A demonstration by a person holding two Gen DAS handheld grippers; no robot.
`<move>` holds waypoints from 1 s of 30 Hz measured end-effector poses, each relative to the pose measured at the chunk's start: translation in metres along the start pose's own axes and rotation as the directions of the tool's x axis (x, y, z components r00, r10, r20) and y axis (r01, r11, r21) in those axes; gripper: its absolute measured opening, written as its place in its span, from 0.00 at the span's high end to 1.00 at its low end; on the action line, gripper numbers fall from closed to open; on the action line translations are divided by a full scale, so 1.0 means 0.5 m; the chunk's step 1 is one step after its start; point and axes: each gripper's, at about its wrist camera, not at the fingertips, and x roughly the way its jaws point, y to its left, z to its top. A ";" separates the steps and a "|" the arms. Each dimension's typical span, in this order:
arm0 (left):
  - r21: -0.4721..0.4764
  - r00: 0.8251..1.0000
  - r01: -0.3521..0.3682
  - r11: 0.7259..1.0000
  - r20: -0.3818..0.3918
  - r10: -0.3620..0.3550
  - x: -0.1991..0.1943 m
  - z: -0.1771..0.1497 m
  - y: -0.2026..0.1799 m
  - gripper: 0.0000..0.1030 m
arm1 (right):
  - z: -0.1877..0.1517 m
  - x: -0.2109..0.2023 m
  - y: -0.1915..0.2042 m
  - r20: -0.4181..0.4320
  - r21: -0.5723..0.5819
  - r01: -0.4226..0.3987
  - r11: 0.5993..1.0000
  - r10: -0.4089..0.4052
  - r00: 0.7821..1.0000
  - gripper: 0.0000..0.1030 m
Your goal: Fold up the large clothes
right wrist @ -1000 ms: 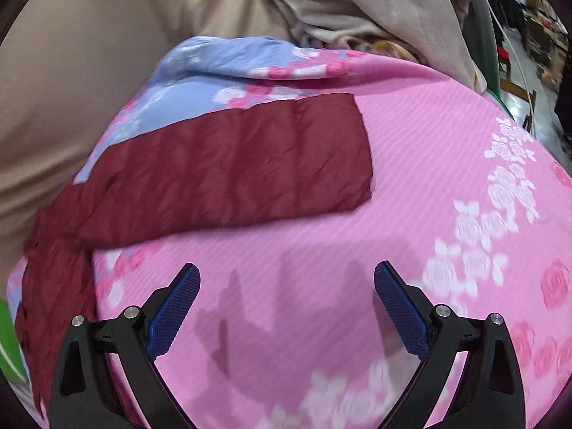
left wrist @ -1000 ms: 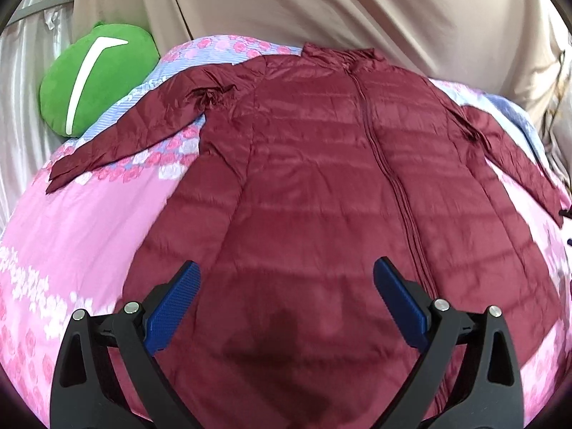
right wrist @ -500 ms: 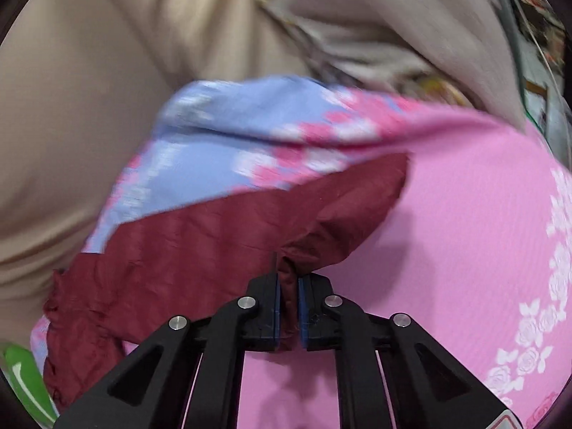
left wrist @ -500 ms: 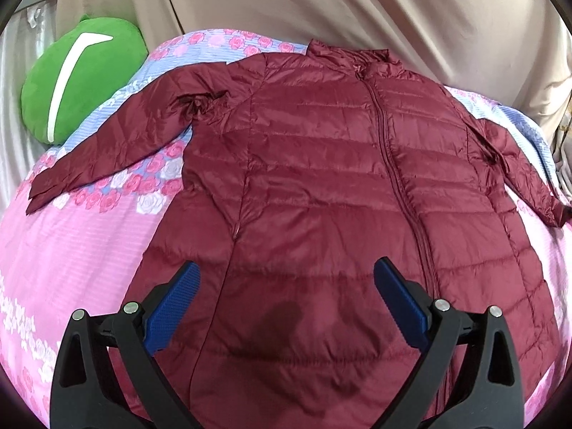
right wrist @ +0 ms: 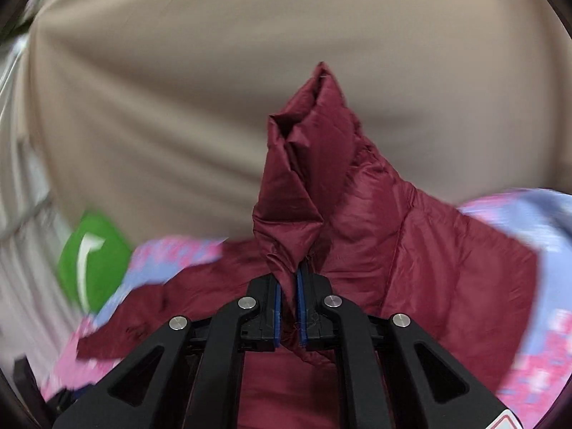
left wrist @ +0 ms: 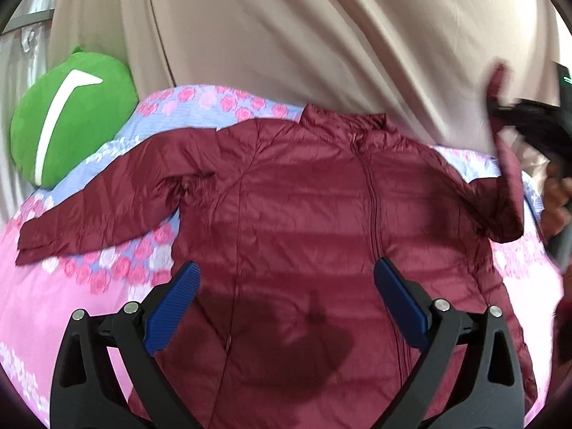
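One maroon quilted jacket [left wrist: 304, 214], zipped front facing up, lies spread on a pink and lilac floral bedspread [left wrist: 64, 286], collar toward the beige draped cloth [left wrist: 304, 35] at the back. One sleeve [left wrist: 96, 211] lies flat, extended to the side across the rose-printed band of the bedspread, cuff near the edge of the left wrist view. Other sleeve [right wrist: 304, 186] is lifted clear of the bed, standing up in a creased peak against the beige cloth; its cuff end points upward and its lower part drapes down to the jacket body. Right gripper [right wrist: 289, 296]: blue-padded jaws pressed together with a fold of the raised sleeve pinched between them; seen also at the far edge of the left wrist view, blurred, with the sleeve fabric rising above it. Left gripper [left wrist: 286, 296]: jaws spread wide, blue pads [left wrist: 175, 304] well apart, holding nothing, poised over the lower front of the jacket; whether it touches the fabric cannot be told. Dark shadow on the jacket below it. One green plush cushion [left wrist: 71, 125] with a white curved mark rests at the back corner of the bed, against pale silvery curtain [left wrist: 21, 64], apart from the flat sleeve. Right wrist view is motion-blurred at its margins.
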 end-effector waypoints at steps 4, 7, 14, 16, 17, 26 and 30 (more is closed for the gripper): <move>-0.010 1.000 0.010 1.000 0.002 -0.010 0.026 0.016 0.021 0.07 | -0.075 0.162 0.158 -0.150 -0.101 -0.106 0.989 0.091 0.985 0.92; -0.017 1.000 0.011 1.000 -0.008 -0.011 0.051 0.020 0.041 0.07 | -0.151 0.245 0.241 -0.257 -0.158 -0.161 0.974 0.117 0.959 0.87; -0.046 0.996 0.032 0.998 -0.081 -0.036 0.135 0.022 0.085 0.07 | -0.248 0.264 0.281 -0.372 -0.205 -0.284 0.937 0.194 0.908 0.67; -0.067 0.993 0.058 0.996 -0.097 -0.064 0.160 0.028 0.091 0.07 | -0.209 0.197 0.262 -0.288 -0.203 -0.294 0.934 0.230 0.930 0.49; -0.082 0.990 0.079 0.993 -0.112 -0.088 0.184 0.036 0.089 0.07 | -0.188 0.165 0.247 -0.239 -0.204 -0.280 0.938 0.230 0.943 0.42; -0.048 0.970 0.117 0.992 -0.208 -0.124 0.332 0.052 0.035 0.40 | -0.170 -0.014 -0.044 -0.133 -0.156 0.164 0.974 -0.185 0.974 0.41; -0.083 0.948 0.190 0.978 -0.242 -0.205 0.348 0.063 0.041 0.96 | -0.245 -0.039 -0.171 -0.225 -0.147 0.299 0.943 -0.326 0.918 0.41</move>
